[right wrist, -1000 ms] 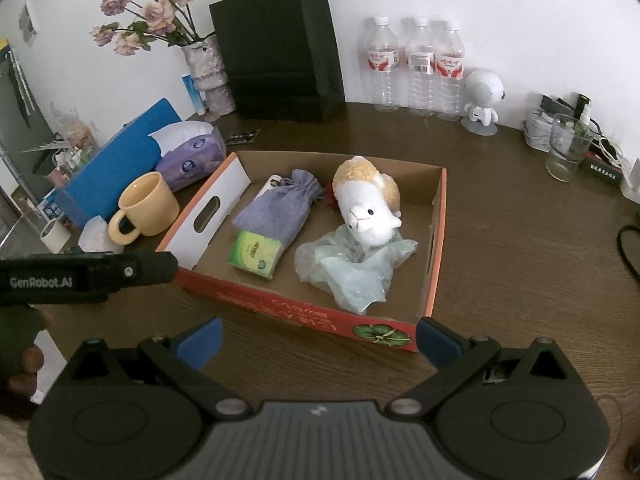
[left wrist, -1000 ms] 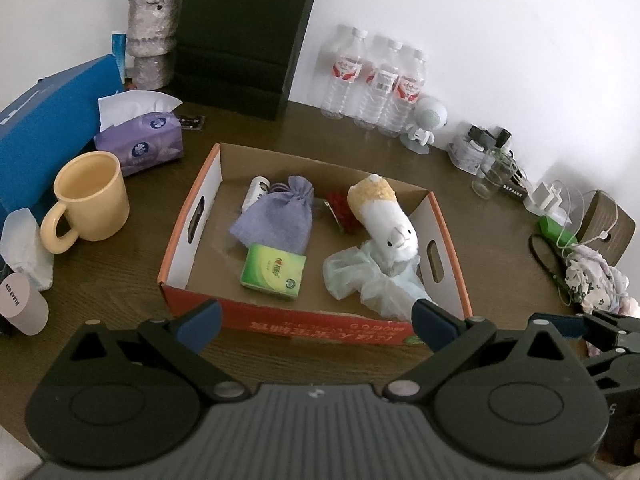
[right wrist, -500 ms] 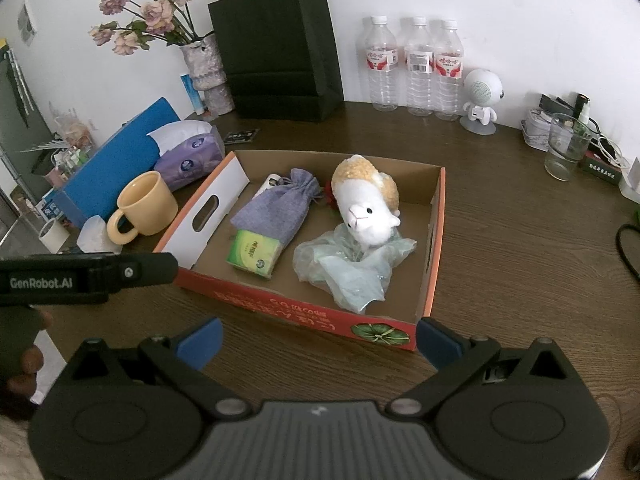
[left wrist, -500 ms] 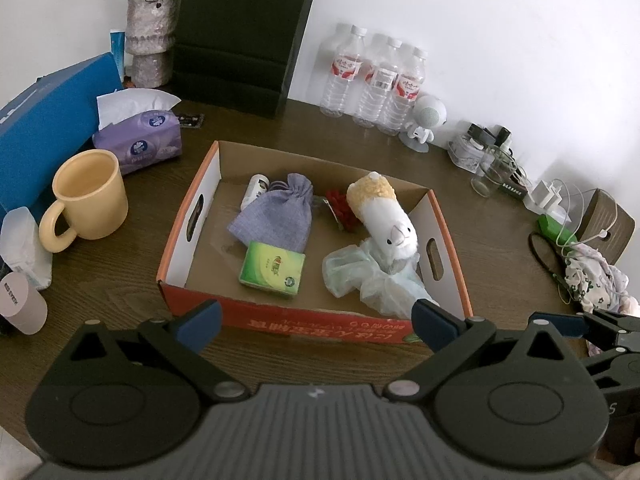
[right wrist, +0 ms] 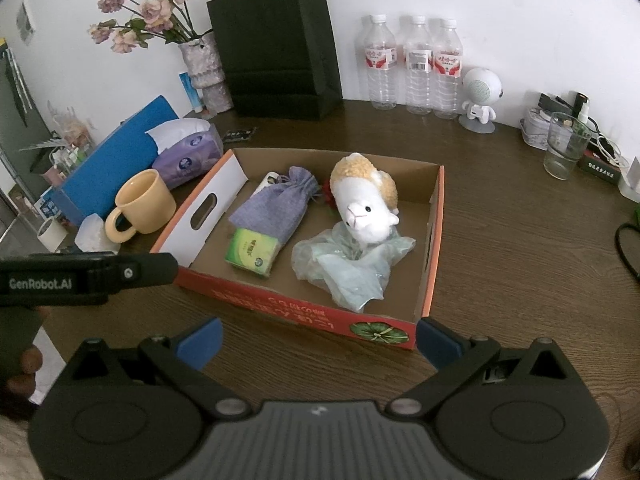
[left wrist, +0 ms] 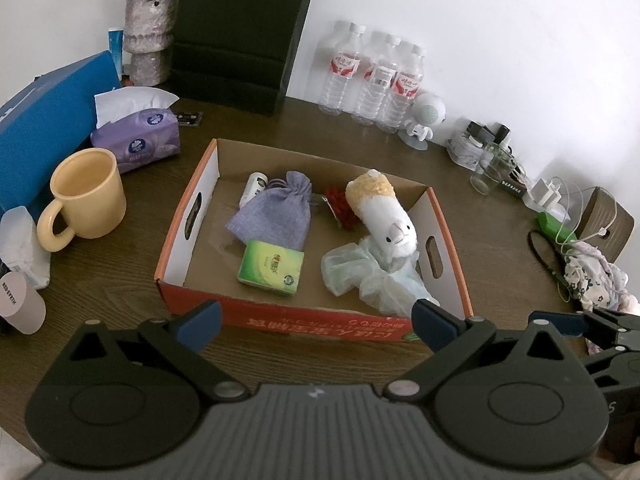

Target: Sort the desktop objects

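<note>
Left gripper and right gripper both spread wide, empty, before cardboard box holding plush alpaca.

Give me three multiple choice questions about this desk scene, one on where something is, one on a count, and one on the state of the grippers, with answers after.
1. Where is the green tissue pack?
A. inside the cardboard box
B. in the yellow mug
C. beside the glass

2. How many water bottles stand at the wall?
A. two
B. three
C. five

3. How are the left gripper and right gripper?
A. both open, empty
B. both shut on the plush toy
C. one holds the mug

Answers: 1 A, it lies on the box floor by the purple pouch. 2 B, three capped bottles stand in a row. 3 A, the fingers are spread with nothing between them.
</note>
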### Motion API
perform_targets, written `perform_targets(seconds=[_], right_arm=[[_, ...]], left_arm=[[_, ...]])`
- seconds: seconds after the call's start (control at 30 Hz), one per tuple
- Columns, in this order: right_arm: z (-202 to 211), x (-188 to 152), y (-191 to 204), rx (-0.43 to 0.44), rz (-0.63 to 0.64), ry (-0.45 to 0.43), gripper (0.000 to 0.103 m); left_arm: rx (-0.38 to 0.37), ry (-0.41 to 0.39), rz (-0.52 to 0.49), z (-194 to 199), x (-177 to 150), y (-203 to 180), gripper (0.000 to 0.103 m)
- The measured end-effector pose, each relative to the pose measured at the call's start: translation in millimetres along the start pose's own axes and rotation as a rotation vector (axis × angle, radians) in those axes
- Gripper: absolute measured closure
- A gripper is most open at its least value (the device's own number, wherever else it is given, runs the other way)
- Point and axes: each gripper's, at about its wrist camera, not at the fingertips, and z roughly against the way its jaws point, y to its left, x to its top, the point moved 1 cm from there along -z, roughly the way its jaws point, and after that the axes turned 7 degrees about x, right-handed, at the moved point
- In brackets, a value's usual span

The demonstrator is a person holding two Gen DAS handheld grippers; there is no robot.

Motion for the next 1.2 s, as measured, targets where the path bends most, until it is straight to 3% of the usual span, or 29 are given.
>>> perform_targets(seconds=[0.77, 1.2], right_arm=[[-4.1, 1.5, -1.5, 0.002, 0.000, 0.012, 0.000], [-6.8, 1.4, -2.0, 0.001, -0.001, 0.022, 0.000]], left_arm=[[-0.038, 0.004, -0.003, -3.4, 0.9, -1.4, 0.000], [-0.010, 0.021, -0.009, -7.0, 0.8, -2.0, 0.000]])
